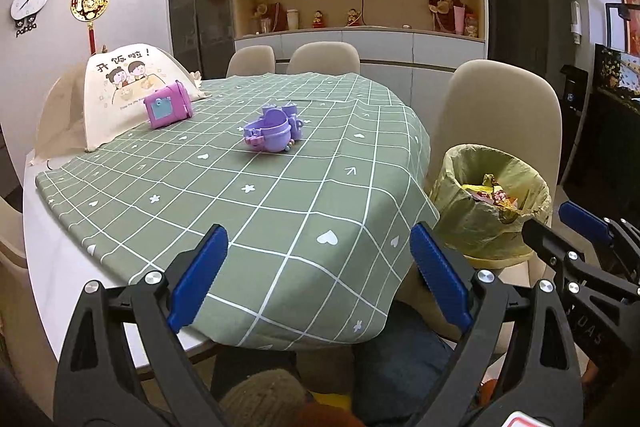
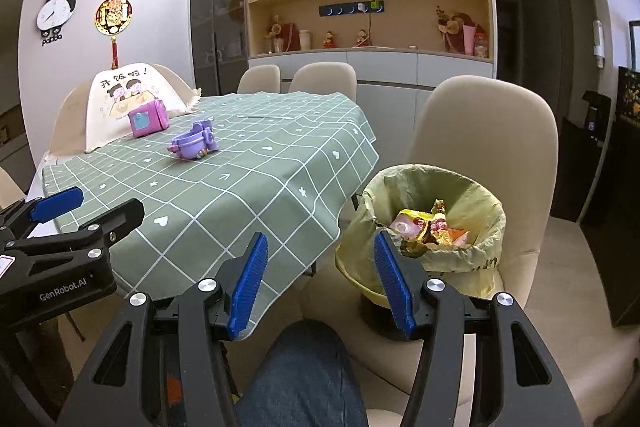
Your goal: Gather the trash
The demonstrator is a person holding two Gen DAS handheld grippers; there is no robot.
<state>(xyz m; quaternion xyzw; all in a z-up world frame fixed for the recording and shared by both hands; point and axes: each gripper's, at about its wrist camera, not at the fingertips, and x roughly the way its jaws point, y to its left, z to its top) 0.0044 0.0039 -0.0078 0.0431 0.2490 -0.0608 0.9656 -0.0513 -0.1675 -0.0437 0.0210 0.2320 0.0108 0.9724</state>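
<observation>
A bin lined with a yellow-green bag [image 1: 476,223] [image 2: 480,259] stands on a beige chair seat beside the table. Several coloured wrappers [image 1: 496,195] [image 2: 432,227] lie inside it. My left gripper [image 1: 320,267] is open and empty over the table's near edge. My right gripper [image 2: 320,279] is open and empty, between the table corner and the bin. Each gripper shows in the other's view: the right one at the right edge [image 1: 568,231], the left one at the left edge [image 2: 88,207].
The table has a green checked cloth [image 1: 280,187] [image 2: 240,179]. On it lie a purple toy set [image 1: 274,129] [image 2: 194,143], a pink box [image 1: 166,105] [image 2: 148,119] and a cream food cover [image 1: 120,87] [image 2: 120,95]. Beige chairs [image 1: 504,115] [image 2: 484,131] ring the table.
</observation>
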